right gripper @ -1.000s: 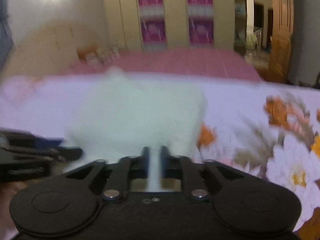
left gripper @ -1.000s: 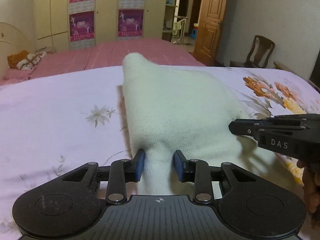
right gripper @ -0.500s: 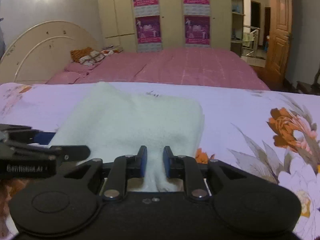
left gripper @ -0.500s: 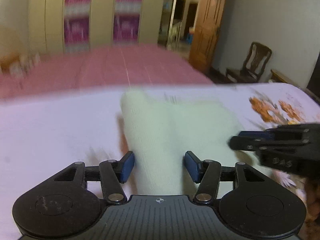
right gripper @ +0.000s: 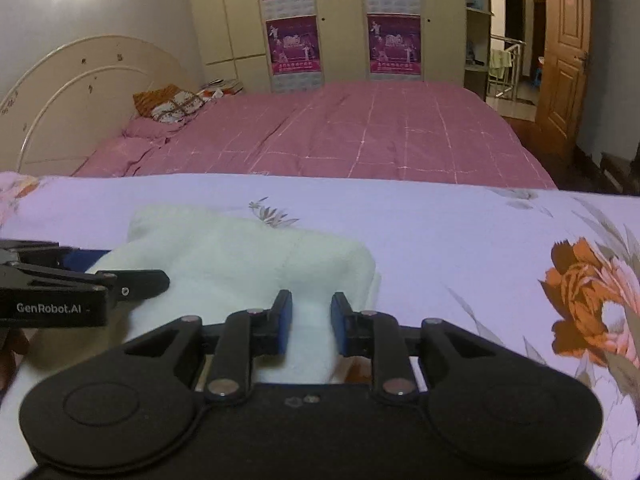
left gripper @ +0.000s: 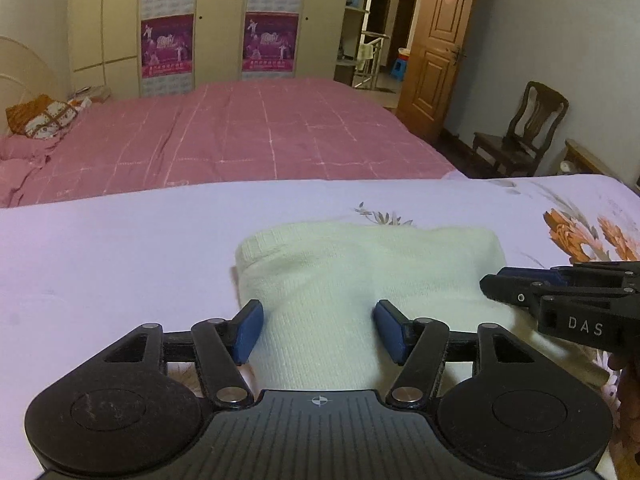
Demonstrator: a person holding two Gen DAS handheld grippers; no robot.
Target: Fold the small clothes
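Observation:
A folded pale cream knitted garment [left gripper: 360, 276] lies flat on the lilac floral sheet [left gripper: 120, 256]; it also shows in the right wrist view [right gripper: 248, 256]. My left gripper [left gripper: 318, 330] is open wide, its blue pads either side of the garment's near edge without pinching it. My right gripper [right gripper: 307, 326] is open with a narrower gap over the garment's near right corner. Each gripper shows from the side in the other's view, the right one [left gripper: 560, 300] and the left one [right gripper: 80, 292].
A second bed with a pink checked cover [left gripper: 248, 136] lies beyond the sheet, with pillows [right gripper: 172, 104] at its curved headboard. Wardrobes with purple posters [left gripper: 270, 40], a wooden door [left gripper: 440, 48] and a wooden chair [left gripper: 524, 128] stand behind.
Both grippers opened and let go of the garment, which dropped from being held up to lying flat. Both grippers have drawn back toward its near edge.

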